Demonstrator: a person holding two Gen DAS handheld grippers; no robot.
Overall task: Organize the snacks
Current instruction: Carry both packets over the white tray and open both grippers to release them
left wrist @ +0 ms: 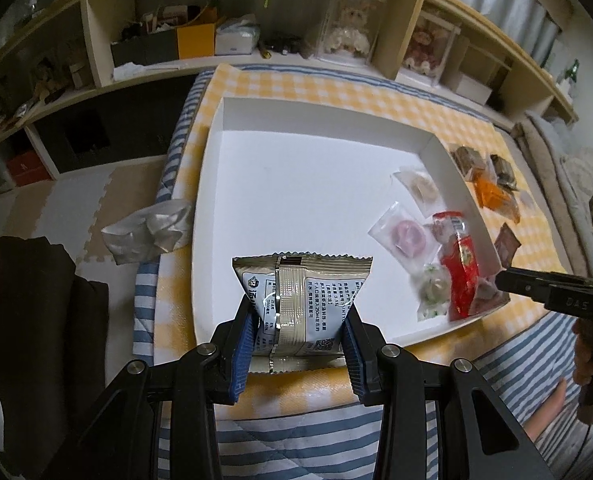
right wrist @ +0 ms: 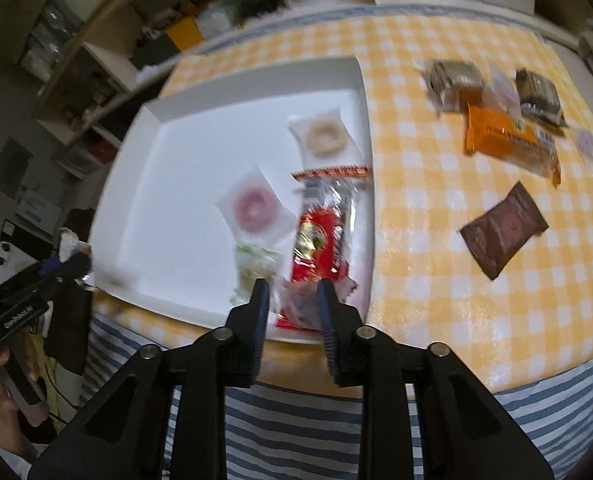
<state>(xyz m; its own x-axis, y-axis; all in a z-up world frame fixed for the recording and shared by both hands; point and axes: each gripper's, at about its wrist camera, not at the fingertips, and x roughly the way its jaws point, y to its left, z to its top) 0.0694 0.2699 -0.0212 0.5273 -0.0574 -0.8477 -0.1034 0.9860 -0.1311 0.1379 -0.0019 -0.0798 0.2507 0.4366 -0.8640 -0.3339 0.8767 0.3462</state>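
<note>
The left gripper point(left wrist: 302, 316) grips a silver packet point(left wrist: 302, 300) over the white tray's point(left wrist: 296, 120) near edge, for releasing inside. The right gripper point(right wrist: 292, 300) seems open above the red packet point(right wrist: 320, 236).

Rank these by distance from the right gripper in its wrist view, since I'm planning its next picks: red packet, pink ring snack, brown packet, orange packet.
From the right gripper:
1. Red packet, in the white tray, just ahead of the fingertips.
2. Pink ring snack, in the tray, ahead-left.
3. Brown packet, on the checked cloth, right.
4. Orange packet, farthest, upper right.
</note>
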